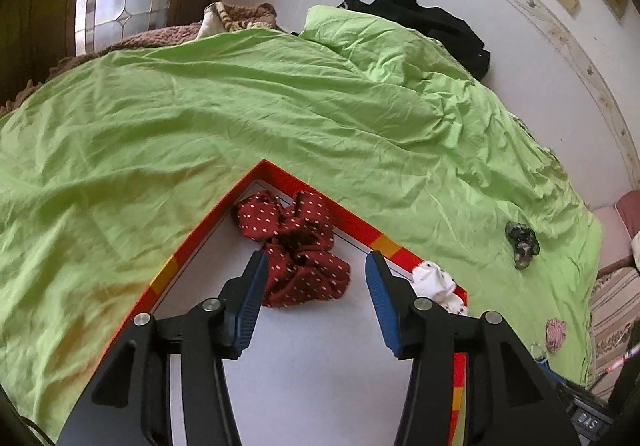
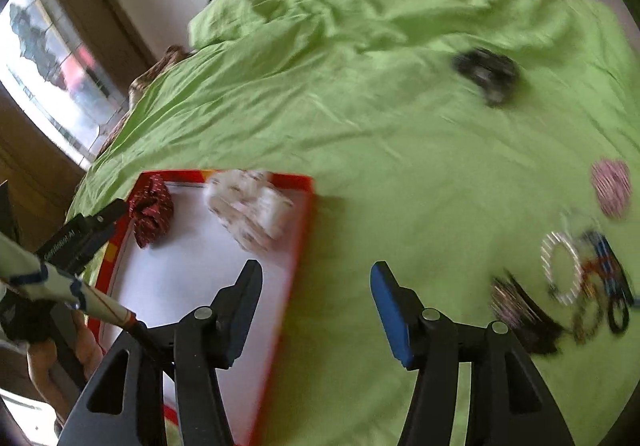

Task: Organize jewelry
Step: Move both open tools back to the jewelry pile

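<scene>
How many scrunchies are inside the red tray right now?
2. The red polka-dot scrunchie lies near the far corner of the red tray; the white scrunchie lies against the tray's right rim. Others remain outside on the green sheet.

The left gripper (image 1: 316,266) fills the lower middle of its own wrist view, jaws spread wide with nothing between the blue pads (image 1: 252,298). The right gripper (image 2: 316,278) sits likewise at the bottom of its view, jaws parted and empty (this frame is motion-blurred). At the lower left edge of the right view, the person's bare hand (image 2: 60,362) grips a black handle.
</scene>
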{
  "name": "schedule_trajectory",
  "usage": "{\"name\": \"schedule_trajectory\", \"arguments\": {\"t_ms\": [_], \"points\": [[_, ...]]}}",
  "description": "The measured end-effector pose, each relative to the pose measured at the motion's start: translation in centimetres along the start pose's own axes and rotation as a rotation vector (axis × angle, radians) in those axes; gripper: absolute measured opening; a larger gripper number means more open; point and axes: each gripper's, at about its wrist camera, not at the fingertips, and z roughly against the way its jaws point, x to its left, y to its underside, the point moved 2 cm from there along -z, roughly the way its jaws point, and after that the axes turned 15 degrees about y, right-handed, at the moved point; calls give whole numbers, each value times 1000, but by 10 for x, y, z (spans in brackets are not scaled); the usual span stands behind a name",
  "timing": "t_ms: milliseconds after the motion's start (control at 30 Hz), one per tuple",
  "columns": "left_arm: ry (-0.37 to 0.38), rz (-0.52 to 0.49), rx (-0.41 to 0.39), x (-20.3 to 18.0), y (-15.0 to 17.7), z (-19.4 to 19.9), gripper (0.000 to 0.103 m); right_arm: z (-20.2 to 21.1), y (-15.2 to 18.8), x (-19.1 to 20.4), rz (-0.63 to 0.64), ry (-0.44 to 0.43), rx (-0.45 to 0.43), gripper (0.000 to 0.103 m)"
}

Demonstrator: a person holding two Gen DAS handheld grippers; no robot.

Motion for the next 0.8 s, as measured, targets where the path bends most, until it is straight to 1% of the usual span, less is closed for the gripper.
{"name": "schedule_trajectory", "arguments": {"t_ms": [100, 200, 333, 433, 533, 633, 700, 800], "points": [[10, -32, 1, -14, 8, 5, 49, 10, 17, -36, -58, 29, 12, 62], [40, -75, -6, -32, 17, 10, 50, 22, 38, -79, -117, 64, 23, 62], [84, -167, -17, -68, 38, 22, 50, 41, 67, -132, -188, 113, 17, 62], [133, -211, 1, -91, 56, 33, 52, 56, 90, -171, -228, 151, 13, 63], [204, -212, 48, -112, 79, 42, 56, 65, 109, -203, -268, 167, 4, 64], [262, -216, 128, -129, 107, 47, 56, 68, 126, -233, -323, 159, -1, 65], [267, -257, 193, -143, 126, 46, 57, 66, 138, -250, -364, 140, 2, 65], [231, -339, 256, -162, 148, 36, 57, 60, 150, -265, -404, 104, 3, 65]]}}
